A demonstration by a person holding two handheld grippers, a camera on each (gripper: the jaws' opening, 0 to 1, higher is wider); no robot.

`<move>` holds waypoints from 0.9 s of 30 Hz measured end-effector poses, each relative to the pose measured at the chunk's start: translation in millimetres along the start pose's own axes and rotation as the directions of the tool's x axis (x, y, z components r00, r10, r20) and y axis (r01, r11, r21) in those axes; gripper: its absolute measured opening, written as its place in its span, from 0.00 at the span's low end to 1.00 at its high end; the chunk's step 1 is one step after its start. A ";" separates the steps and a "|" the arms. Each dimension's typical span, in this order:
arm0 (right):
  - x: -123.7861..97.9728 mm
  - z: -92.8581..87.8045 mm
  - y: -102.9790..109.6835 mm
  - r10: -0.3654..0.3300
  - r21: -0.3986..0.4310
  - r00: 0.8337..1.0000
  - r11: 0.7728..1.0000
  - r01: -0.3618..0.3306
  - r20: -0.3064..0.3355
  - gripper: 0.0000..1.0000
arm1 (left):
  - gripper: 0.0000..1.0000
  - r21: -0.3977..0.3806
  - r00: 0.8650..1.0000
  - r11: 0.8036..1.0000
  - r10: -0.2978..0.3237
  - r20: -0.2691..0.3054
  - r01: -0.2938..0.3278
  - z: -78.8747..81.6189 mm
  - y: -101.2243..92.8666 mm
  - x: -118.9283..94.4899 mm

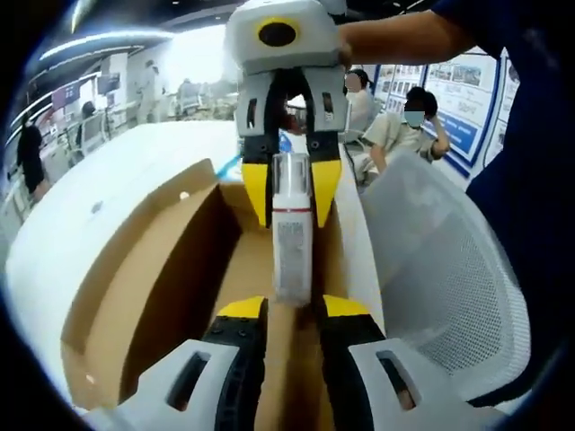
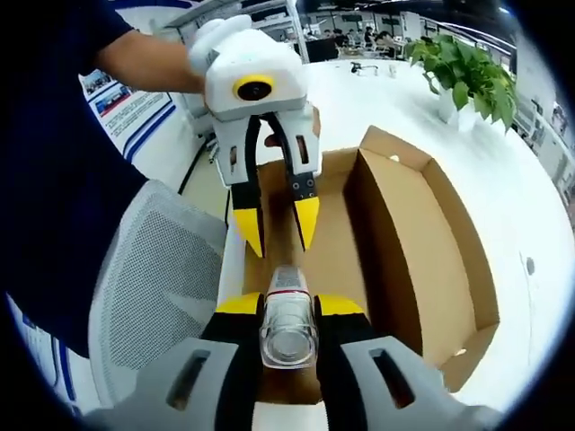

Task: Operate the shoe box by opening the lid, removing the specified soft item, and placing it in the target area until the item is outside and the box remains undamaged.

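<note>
An open brown cardboard shoe box (image 1: pixel 162 269) (image 2: pixel 449 260) lies on a white table, its lid folded out to one side. A white tube with a clear cap (image 1: pixel 292 238) (image 2: pixel 287 328) is held over the box's inside by my right gripper (image 2: pixel 287 307) (image 1: pixel 292 215), which is shut on the cap end. My left gripper (image 1: pixel 294 310) (image 2: pixel 280 226) faces it, open. In the left gripper view the tube's lower end reaches down between the left jaws, and gaps show on both sides.
A white mesh chair back (image 1: pixel 440 269) (image 2: pixel 153 278) stands close beside the box. The white table (image 1: pixel 54 242) (image 2: pixel 530 206) runs on past the lid, with a potted plant (image 2: pixel 463 72) at its far end. People sit in the background (image 1: pixel 409 126).
</note>
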State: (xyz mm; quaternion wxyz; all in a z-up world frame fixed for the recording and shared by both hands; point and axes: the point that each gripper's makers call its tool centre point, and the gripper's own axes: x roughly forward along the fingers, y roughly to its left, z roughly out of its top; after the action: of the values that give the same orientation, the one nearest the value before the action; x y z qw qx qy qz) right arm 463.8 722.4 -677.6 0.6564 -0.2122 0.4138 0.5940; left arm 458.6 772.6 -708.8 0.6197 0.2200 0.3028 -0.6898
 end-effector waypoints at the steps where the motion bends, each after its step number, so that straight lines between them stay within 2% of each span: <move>1: -2.1 -2.4 -1.5 -0.004 -0.003 1.000 1.000 0.004 -0.015 0.18 | 0.22 0.004 1.000 1.000 0.005 -0.009 -0.005 -3.0 -0.3 0.3; 2: -4.2 -3.5 -2.7 -0.009 -0.010 1.000 1.000 0.009 -0.025 0.18 | 0.21 0.027 0.998 0.999 0.038 -0.057 -0.037 -13.2 2.9 -1.3; 7: -18.5 -5.4 -7.3 -0.033 -0.023 0.997 0.999 0.031 -0.070 0.19 | 0.21 0.047 0.991 0.997 0.064 -0.116 -0.058 -30.0 -1.9 -2.7; 11: -28.7 -1.9 -6.8 -0.046 -0.034 0.995 0.998 0.043 -0.089 0.19 | 0.27 0.022 0.990 0.994 0.105 -0.090 -0.104 -24.3 3.8 -9.8; 14: -38.3 1.1 -5.7 -0.058 -0.047 0.993 0.997 0.053 -0.104 0.19 | 0.28 0.019 0.991 0.992 0.126 -0.047 -0.125 -14.5 4.9 -14.5; 23: -67.3 -1.4 -8.9 -0.095 -0.051 0.985 0.995 0.088 -0.145 0.19 | 0.27 0.027 0.988 0.989 0.145 -0.051 -0.144 -14.4 2.6 -11.9; 27: -83.0 -2.8 -11.2 -0.114 -0.054 0.980 0.993 0.106 -0.165 0.19 | 0.27 0.006 0.987 0.987 0.160 -0.011 -0.160 -4.3 2.7 -13.5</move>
State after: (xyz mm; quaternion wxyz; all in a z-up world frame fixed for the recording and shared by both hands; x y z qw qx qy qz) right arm 477.8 667.8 -615.5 0.6462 -0.2986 0.4419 0.5459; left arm 462.8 785.2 -703.2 0.6707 0.2490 0.2859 -0.6375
